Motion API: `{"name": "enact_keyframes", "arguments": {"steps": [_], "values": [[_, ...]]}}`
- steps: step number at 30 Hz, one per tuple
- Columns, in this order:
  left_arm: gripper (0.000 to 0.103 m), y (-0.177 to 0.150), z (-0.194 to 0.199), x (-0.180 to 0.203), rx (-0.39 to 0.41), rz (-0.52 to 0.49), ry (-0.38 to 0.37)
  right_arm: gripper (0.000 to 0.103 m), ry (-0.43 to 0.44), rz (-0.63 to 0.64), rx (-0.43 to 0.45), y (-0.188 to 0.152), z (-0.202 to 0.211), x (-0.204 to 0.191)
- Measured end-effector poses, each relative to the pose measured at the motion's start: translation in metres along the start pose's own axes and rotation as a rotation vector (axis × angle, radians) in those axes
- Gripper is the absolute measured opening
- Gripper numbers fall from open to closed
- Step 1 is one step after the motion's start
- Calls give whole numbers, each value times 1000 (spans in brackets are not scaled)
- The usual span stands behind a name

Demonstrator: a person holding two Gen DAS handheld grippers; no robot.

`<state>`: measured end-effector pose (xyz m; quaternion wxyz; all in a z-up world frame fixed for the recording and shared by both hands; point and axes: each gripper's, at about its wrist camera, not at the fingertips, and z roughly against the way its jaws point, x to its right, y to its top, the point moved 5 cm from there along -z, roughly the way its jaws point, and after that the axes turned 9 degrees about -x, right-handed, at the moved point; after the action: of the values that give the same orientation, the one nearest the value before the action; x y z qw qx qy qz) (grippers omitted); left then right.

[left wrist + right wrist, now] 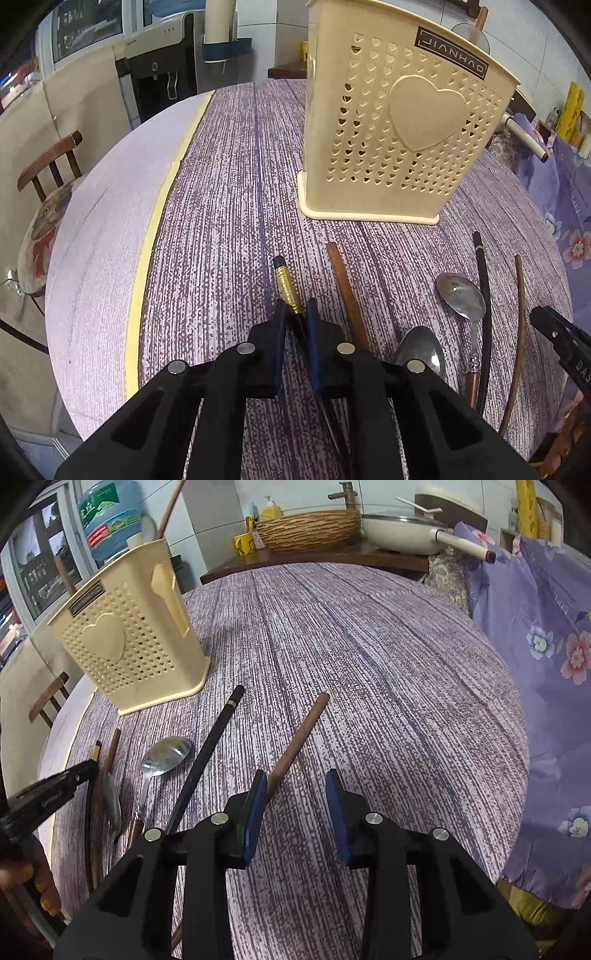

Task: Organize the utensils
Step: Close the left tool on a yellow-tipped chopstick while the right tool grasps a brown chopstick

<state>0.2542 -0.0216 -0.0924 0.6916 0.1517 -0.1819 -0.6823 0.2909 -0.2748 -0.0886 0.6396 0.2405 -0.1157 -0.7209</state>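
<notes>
A cream perforated utensil holder (399, 122) with a heart stands on the round table; it also shows in the right wrist view (133, 646). My left gripper (295, 310) is shut on a black chopstick with a gold band (286, 286). Beside it lie a brown chopstick (345, 288), two metal spoons (461, 295) (419, 350), a black chopstick (484, 295) and a thin brown chopstick (519, 332). My right gripper (295, 782) is open and empty above the table, with a brown chopstick (299, 738) just left of it and a black chopstick (210, 753) further left.
The table has a purple striped cloth (369, 664). A wooden chair (48, 170) stands at the left. A shelf at the back holds a woven basket (310, 528), a yellow mug (245, 544) and a white pan (406, 531). Floral cloth (546, 646) hangs at the right.
</notes>
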Motion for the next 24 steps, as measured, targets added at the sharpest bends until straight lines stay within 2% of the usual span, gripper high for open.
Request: {"name": "enact_keyframes", "arguments": {"steps": [6,11,14,19,24], "values": [[12,6,-3,3,-16,-7,5,33,-20,-4,-30,19,-18,-6],[12,8,-4,7,-18,-8,19,24,-71,17,-18,29,-28,-18],[12,9,-6,9,-8,-18,34,22,-100,41,-10,33,-32,-24],[11,10,-6,11,-7,-24,40,12,-104,66,-17,42,-38,-29],[10,13,-7,12,-7,-25,41,11,-89,88,-27,44,-42,-39]]}}
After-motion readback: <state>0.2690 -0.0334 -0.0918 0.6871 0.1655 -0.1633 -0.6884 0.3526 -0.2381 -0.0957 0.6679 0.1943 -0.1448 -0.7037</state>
